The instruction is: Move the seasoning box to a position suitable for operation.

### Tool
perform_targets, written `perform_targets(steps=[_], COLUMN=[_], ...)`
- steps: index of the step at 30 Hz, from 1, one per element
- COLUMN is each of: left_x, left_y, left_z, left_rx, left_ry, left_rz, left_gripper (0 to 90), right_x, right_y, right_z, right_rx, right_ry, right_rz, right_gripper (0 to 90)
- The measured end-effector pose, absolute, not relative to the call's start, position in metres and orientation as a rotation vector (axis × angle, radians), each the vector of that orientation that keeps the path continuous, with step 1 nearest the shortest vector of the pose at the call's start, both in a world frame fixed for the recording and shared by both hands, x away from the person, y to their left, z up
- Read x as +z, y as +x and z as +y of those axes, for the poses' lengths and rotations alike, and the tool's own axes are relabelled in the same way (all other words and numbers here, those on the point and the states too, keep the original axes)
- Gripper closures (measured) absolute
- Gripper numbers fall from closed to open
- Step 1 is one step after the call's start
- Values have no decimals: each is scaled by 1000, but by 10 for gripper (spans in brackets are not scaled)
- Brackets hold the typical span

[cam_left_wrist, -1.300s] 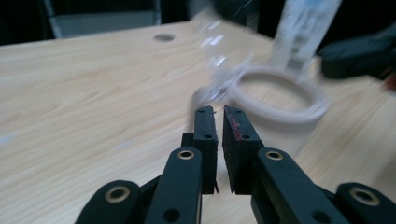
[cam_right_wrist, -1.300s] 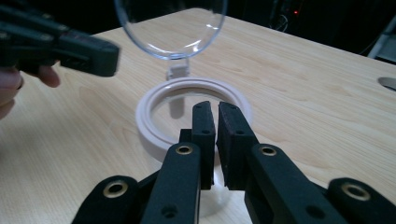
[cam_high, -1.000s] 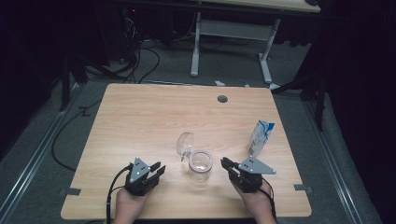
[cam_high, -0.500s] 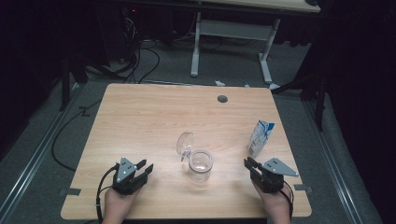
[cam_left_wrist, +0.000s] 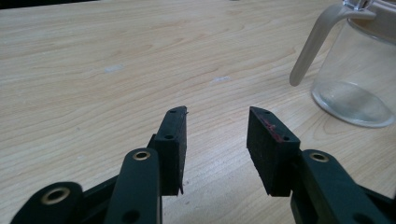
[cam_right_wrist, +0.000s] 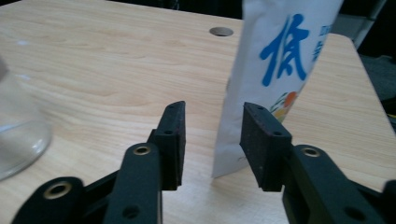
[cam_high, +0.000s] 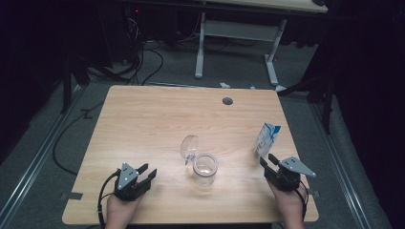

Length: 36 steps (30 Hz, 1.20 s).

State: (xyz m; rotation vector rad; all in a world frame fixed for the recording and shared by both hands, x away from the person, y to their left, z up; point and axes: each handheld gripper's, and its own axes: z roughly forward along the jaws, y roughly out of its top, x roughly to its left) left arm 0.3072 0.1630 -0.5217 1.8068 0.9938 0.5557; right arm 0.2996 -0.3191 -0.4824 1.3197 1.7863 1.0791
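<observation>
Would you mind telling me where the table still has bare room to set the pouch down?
The far half of the table, between the glass jar and the cable hole, is bare, as is the left side. It is crowded by the pouch and right hand-held gripper.

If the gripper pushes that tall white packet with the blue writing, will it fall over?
Probably. The packet stands upright on a narrow base, so a high nudge from the open right gripper could tip it. It looks like thin, soft packaging, likely to crumple when squeezed.
</observation>
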Motion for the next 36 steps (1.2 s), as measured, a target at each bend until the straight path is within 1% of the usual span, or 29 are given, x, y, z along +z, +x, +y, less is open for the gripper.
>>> perform_targets(steps=[4, 7, 10, 12, 15, 19, 22, 23, 32, 36], left_x=[-522, -522, -521, -521, -521, -521, -521, -520, -519, -520], left_y=[300, 295, 289, 286, 283, 281, 282, 282, 285, 285], left_z=[170, 175, 181, 185, 189, 190, 188, 187, 177, 175], left_rx=[573, 585, 599, 606, 610, 613, 608, 607, 591, 587], left_ry=[1801, 1795, 1788, 1781, 1773, 1769, 1777, 1781, 1796, 1797], left_rz=[1001, 1010, 1018, 1028, 1041, 1042, 1028, 1024, 984, 980], left_gripper=[583, 585, 585, 585, 585, 585, 585, 586, 585, 584], right_x=[-481, -481, -483, -485, -484, -481, -481, -480, -480, -479], right_y=[307, 315, 323, 329, 333, 335, 334, 333, 326, 325], right_z=[-319, -317, -314, -313, -312, -312, -314, -315, -326, -330], right_rx=[1033, 999, 978, 964, 956, 957, 960, 965, 979, 993], right_ry=[1327, 1339, 1356, 1355, 1355, 1357, 1365, 1367, 1365, 1369], right_rz=[1734, 1706, 1703, 1703, 1685, 1661, 1660, 1655, 1659, 1674], right_gripper=[470, 417, 393, 398, 442, 544, 580, 612, 772, 827])
